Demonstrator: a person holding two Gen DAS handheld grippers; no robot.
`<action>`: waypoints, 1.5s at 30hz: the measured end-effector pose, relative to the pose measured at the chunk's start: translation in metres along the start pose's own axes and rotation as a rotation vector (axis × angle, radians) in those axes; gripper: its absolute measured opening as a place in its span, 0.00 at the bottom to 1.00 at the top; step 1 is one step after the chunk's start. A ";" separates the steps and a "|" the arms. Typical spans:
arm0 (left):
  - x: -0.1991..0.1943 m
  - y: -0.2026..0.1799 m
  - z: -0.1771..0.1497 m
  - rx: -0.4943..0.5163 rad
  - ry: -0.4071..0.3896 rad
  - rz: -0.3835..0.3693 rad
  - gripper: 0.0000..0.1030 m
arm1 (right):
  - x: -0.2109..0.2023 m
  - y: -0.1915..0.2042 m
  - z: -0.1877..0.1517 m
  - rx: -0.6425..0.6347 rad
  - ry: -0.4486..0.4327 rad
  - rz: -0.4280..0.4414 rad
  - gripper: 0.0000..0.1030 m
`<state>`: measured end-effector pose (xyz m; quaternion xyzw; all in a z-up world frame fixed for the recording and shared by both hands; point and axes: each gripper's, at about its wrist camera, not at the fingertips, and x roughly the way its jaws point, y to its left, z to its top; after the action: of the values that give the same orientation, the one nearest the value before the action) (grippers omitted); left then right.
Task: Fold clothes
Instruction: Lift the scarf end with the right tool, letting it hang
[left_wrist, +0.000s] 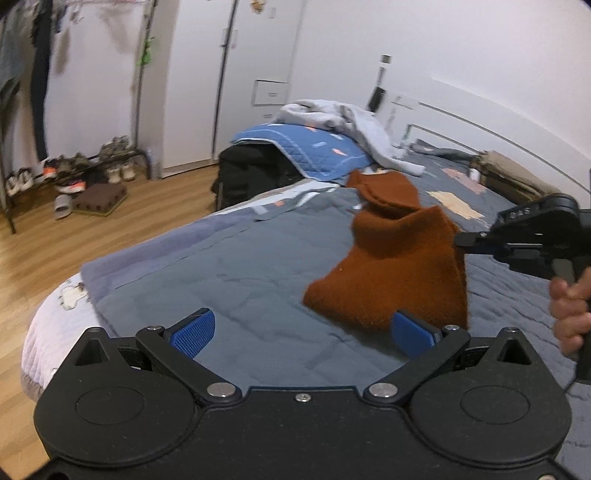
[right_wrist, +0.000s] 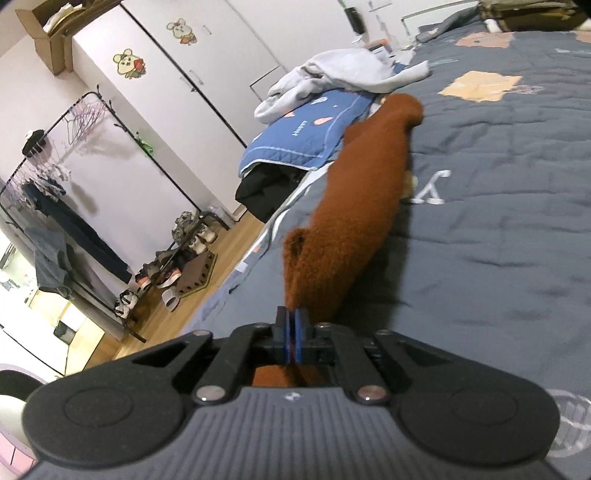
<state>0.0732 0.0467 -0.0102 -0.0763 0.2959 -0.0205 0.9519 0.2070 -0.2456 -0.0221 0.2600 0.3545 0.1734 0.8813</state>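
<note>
A rust-brown fuzzy garment (left_wrist: 391, 254) hangs partly lifted over the grey quilted bed (left_wrist: 229, 273). My right gripper (left_wrist: 463, 240) comes in from the right, held by a hand, and pinches the garment's edge. In the right wrist view the blue pads of that gripper (right_wrist: 291, 332) are pressed together on the brown garment (right_wrist: 354, 206), which stretches away along the bed (right_wrist: 498, 206). My left gripper (left_wrist: 306, 332) is open low in front of the garment, its blue pads (left_wrist: 195, 332) wide apart with only quilt between them.
A blue quilted blanket (left_wrist: 306, 147) and a pale grey garment (left_wrist: 340, 118) lie at the bed's far side over a black bag (left_wrist: 251, 173). A shoe rack (left_wrist: 74, 170) and a clothes rail (right_wrist: 74, 184) stand by the white wardrobes on the wooden floor.
</note>
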 end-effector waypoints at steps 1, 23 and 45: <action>0.000 -0.004 -0.001 0.006 -0.001 -0.008 1.00 | -0.009 -0.003 -0.002 0.005 -0.004 -0.001 0.00; 0.001 -0.050 -0.012 0.074 0.002 -0.131 1.00 | -0.054 -0.042 -0.054 -0.069 -0.030 -0.114 0.47; 0.009 -0.048 -0.014 0.096 -0.008 -0.158 1.00 | 0.058 -0.082 -0.071 -0.076 0.007 -0.120 0.60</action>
<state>0.0727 -0.0035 -0.0191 -0.0536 0.2836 -0.1095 0.9512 0.2059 -0.2598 -0.1447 0.2041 0.3655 0.1344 0.8982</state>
